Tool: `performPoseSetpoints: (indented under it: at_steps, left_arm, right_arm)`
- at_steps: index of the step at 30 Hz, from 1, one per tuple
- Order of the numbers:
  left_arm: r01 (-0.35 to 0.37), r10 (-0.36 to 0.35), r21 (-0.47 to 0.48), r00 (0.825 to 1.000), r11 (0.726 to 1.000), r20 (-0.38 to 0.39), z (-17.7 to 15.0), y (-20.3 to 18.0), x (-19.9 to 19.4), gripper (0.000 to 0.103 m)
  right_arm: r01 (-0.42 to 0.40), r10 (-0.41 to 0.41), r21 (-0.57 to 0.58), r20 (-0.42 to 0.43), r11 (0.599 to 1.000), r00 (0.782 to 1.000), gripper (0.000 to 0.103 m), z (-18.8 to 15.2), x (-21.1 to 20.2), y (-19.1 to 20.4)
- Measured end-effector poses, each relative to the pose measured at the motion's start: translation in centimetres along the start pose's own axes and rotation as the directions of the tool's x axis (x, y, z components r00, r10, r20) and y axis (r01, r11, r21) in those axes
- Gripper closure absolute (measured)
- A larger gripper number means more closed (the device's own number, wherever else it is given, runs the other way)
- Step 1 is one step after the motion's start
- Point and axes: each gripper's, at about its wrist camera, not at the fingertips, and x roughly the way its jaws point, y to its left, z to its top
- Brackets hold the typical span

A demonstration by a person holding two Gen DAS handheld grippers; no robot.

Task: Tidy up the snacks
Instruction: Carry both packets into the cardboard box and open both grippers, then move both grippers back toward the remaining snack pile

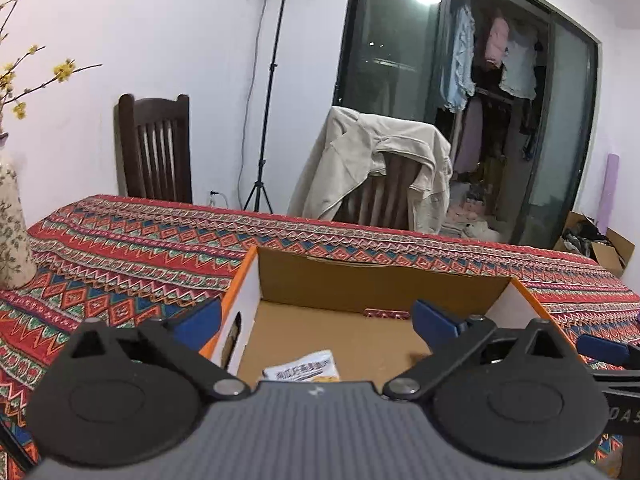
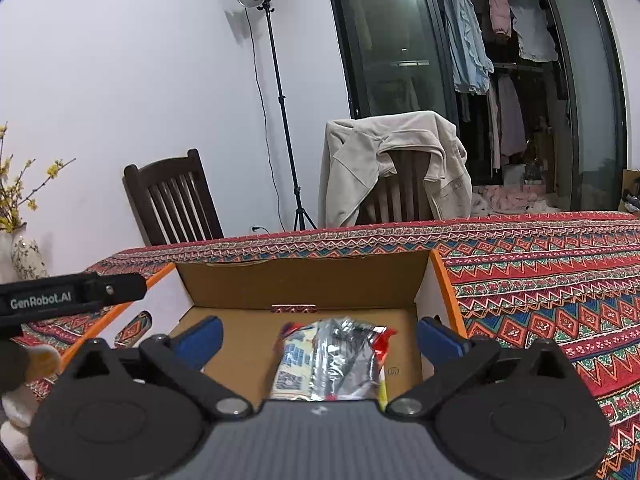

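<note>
- Left gripper (image 1: 316, 320) – jaws spread wide, nothing between them, over the cardboard box (image 1: 384, 284).
- Right gripper (image 2: 318, 338) – equally wide, empty.
- Snack packets (image 2: 332, 360) lie on the box floor, on the patterned tablecloth (image 2: 540, 280).

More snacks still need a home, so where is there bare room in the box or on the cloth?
In the cardboard box, bare floor lies between the snack packets and the back wall, and along the left wall. The packets crowd the near middle. Outside, the patterned tablecloth right of the box is free to the far edge; so is the stretch between the box and the vase.
</note>
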Motion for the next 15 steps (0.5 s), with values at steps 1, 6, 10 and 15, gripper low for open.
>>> performPoseSetpoints:
  at_steps: [1,6,10,15]
  left_arm:
    - [-0.004,0.004,-0.005,1.0,1.0,0.0,0.0,0.1,-0.1,0.0]
    - [0.002,-0.002,-0.01,1.0,1.0,0.019,0.1,0.2,-0.8,0.0]
    - [0.013,-0.013,-0.009,0.999,1.0,0.037,0.1,0.2,-1.6,0.0]
    - [0.027,-0.026,-0.009,0.998,1.0,0.059,0.4,0.2,-3.2,0.0]
  right_arm:
    - [-0.003,0.003,0.004,0.0,1.0,1.0,0.0,0.0,-0.1,-0.1]
    - [-0.007,0.007,-0.002,0.007,1.0,1.0,0.0,0.0,-0.7,-0.1]
    - [-0.01,0.011,-0.011,0.024,1.0,1.0,0.0,0.0,-1.4,0.1]
    - [-0.005,0.005,-0.015,0.039,1.0,0.999,0.0,0.0,-2.4,0.1]
